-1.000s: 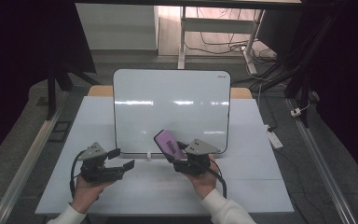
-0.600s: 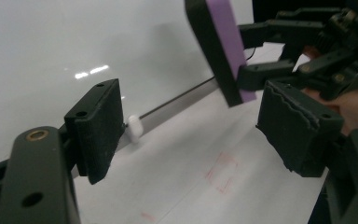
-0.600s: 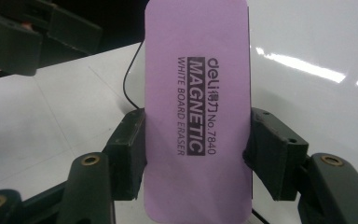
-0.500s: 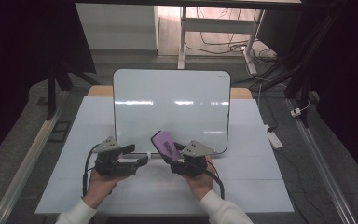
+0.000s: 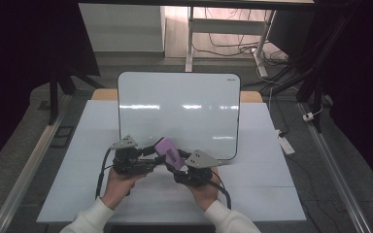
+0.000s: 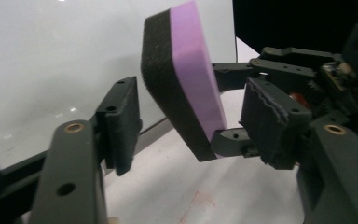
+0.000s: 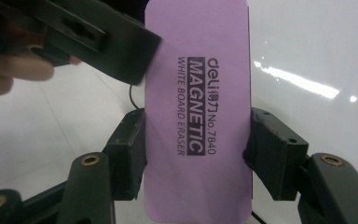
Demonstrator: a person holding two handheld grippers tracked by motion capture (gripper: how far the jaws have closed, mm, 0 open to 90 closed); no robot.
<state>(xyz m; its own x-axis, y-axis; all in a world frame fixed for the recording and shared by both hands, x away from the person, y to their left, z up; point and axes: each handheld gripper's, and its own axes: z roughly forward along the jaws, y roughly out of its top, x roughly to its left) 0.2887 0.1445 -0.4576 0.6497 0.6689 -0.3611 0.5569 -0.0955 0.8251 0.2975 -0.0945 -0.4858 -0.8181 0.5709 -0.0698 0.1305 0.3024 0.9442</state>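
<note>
The bench [image 5: 272, 194] carries the whiteboard [image 5: 184, 111], which lies flat across its far half and looks blank to me. Just above its near edge I hold the purple eraser [image 5: 169, 151] up off the surface, tilted, felt side facing my left hand.

My right gripper [image 7: 198, 161] is clamped on the eraser's 2 long edges near its lower end, label toward the camera. My left gripper [image 6: 191, 119] has come in from the side and its jaws have just been closing around the upper part of the eraser [image 6: 182, 84]; they stand about half-way in, with a gap on the felt side, so I do not count it as a grip yet.

What could go wrong: if my right gripper lets go before the left pads bite, the eraser drops onto the whiteboard. My left jaws meet it across the soft felt and at a slant, so it may twist or squirt out as they squeeze. The 2 grippers are also very close, and a jaw could knock the other.

Hard to make out: in the high view the grippers overlap and hide the contact. In the left gripper view I cannot tell whether the far pad already touches the purple face.
</note>
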